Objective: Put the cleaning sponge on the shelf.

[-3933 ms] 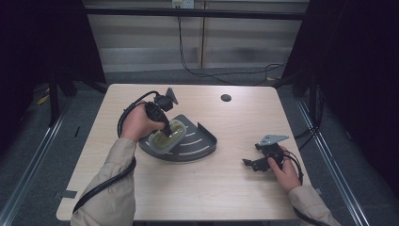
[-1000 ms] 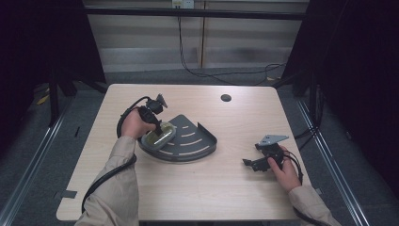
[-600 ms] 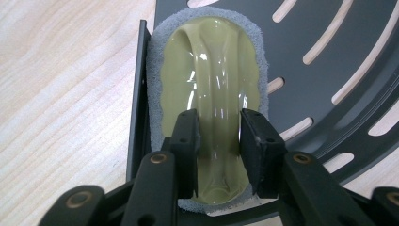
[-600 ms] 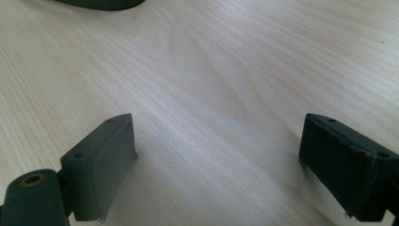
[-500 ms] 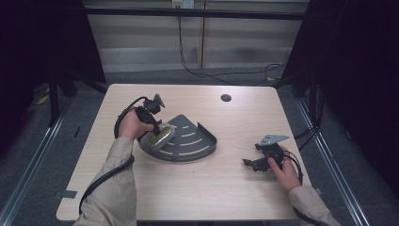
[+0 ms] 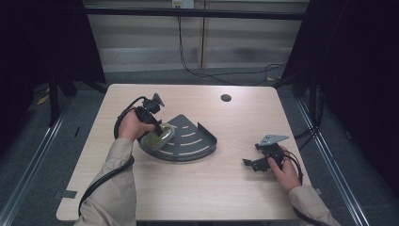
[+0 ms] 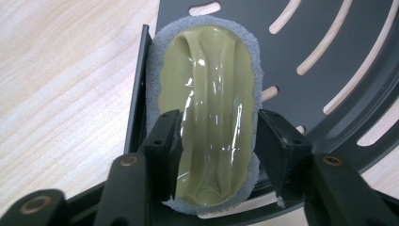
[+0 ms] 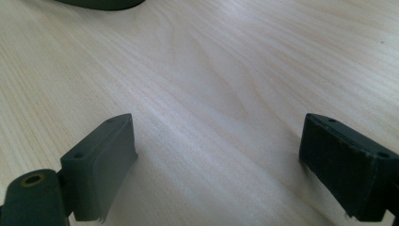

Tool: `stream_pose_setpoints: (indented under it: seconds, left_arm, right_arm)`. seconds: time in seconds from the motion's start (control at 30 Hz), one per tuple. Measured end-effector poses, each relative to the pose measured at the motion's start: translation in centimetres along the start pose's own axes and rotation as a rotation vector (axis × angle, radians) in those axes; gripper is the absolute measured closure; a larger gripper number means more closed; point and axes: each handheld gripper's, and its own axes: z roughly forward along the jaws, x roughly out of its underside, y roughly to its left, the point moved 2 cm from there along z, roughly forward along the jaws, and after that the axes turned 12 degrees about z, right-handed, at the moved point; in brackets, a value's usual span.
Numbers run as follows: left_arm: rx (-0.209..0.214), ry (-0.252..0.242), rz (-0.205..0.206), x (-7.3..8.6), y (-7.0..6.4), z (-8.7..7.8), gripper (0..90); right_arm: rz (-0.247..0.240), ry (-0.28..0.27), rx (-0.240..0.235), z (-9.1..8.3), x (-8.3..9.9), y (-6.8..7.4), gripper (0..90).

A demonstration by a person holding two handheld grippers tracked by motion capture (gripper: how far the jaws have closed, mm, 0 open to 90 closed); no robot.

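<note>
In the high view, the left gripper [image 6: 157, 128] is reaching over the straight left edge of a dark grey, quarter-round slotted metal tray [image 6: 195, 141] on the pale wooden table [image 6: 197, 188]. It is clamping an oval olive-green scrubbing pad with a grey foam rim [image 6: 160, 135] just inside that edge. The right gripper [image 6: 251, 163] is resting well apart on bare wood, probably parked out of the way.

In the left gripper view, the jaws are pressing the pad's [image 7: 207, 108] two long sides, so it is bulging between them. The foam rim is overlapping the tray's [image 7: 339, 52] raised lip, seemingly to keep the pad level.

In the right gripper view, the jaws are standing wide apart over the table [image 8: 211, 84], grasping nothing.
</note>
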Motion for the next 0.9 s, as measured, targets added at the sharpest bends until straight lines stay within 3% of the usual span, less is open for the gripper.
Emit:
stream_pose_setpoints:
  seconds: [0.3,0.9]
  left_arm:
    - [-0.006,-0.019,-0.007,0.04,-0.11,-0.31,44.0]
    - [-0.035,-0.043,-0.029,0.23,-0.28,-1.06,22.2]
  right_arm:
    - [0.0,0.0,0.0,0.0,0.0,0.0,10.8]
    - [-0.002,-0.001,0.0,0.01,-0.01,-0.01,10.8]
